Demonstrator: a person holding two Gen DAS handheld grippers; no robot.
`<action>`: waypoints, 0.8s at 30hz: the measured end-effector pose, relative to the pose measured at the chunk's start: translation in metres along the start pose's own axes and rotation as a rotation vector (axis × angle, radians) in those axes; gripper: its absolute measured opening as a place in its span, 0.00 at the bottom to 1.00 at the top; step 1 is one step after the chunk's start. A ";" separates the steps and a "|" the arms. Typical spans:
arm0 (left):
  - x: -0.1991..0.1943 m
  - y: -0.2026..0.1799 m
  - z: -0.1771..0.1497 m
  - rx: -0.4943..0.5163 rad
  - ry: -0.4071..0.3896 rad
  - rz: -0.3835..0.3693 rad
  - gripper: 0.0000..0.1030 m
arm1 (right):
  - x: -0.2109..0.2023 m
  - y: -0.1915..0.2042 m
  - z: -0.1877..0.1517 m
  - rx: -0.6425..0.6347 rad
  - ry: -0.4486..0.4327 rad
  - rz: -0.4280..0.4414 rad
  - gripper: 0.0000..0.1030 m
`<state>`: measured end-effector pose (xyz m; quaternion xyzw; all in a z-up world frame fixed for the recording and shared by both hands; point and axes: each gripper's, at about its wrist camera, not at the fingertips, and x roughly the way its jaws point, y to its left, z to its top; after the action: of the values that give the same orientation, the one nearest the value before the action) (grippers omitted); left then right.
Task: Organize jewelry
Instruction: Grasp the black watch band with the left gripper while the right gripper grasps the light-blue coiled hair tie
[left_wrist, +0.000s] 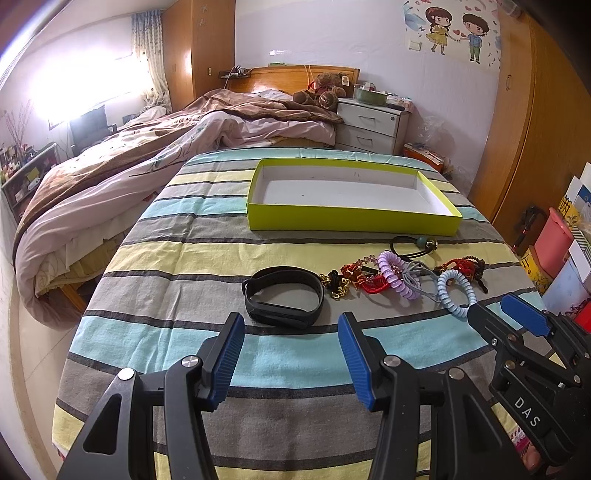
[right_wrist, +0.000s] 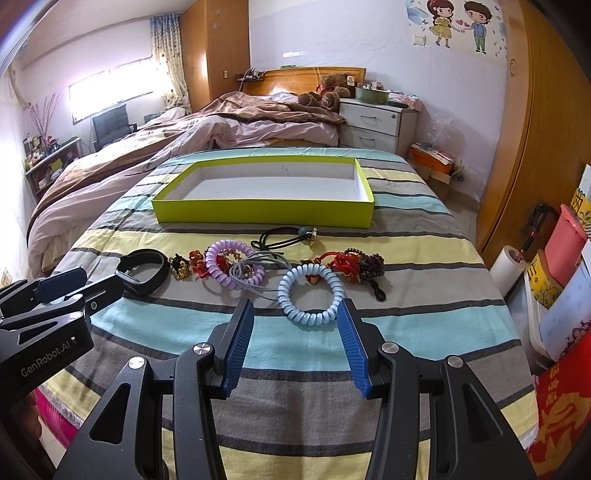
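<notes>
On the striped cloth stands an empty lime-green box (left_wrist: 351, 221) (right_wrist: 262, 214). In front of it lies a row of jewelry: a black wristband (left_wrist: 277, 315) (right_wrist: 159, 273), a gold chain (left_wrist: 340, 290) (right_wrist: 181, 271), a purple coil (left_wrist: 384, 266) (right_wrist: 212, 266), grey ties (right_wrist: 251, 275), a light blue coil (left_wrist: 443, 291) (right_wrist: 284, 295), red cords with dark beads (right_wrist: 354, 264) and a black tie with a green bead (left_wrist: 421, 242) (right_wrist: 304, 232). My left gripper (left_wrist: 290, 320) (right_wrist: 99, 280) is open just short of the wristband. My right gripper (right_wrist: 294, 304) (left_wrist: 495, 308) is open at the blue coil's near edge, not pressing it.
An unmade bed (left_wrist: 110, 177) runs along the left of the table. A white nightstand (right_wrist: 373, 123) stands behind, and a wooden wardrobe (right_wrist: 535, 147) with stacked boxes (right_wrist: 561, 266) is on the right. The striped cloth (left_wrist: 288, 362) is bare near the front edge.
</notes>
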<state>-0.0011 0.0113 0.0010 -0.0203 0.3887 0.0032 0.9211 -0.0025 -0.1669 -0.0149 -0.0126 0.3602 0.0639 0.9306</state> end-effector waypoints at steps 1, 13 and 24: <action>0.001 0.000 0.000 0.000 0.001 -0.001 0.51 | 0.000 0.000 0.000 -0.001 0.001 -0.001 0.47; 0.014 0.026 0.010 -0.032 0.038 -0.048 0.51 | 0.012 -0.026 0.006 0.055 0.024 0.043 0.47; 0.038 0.051 0.022 -0.079 0.086 -0.084 0.51 | 0.046 -0.038 0.016 0.055 0.110 0.063 0.47</action>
<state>0.0400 0.0630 -0.0131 -0.0729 0.4263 -0.0213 0.9014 0.0467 -0.1988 -0.0349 0.0207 0.4125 0.0824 0.9070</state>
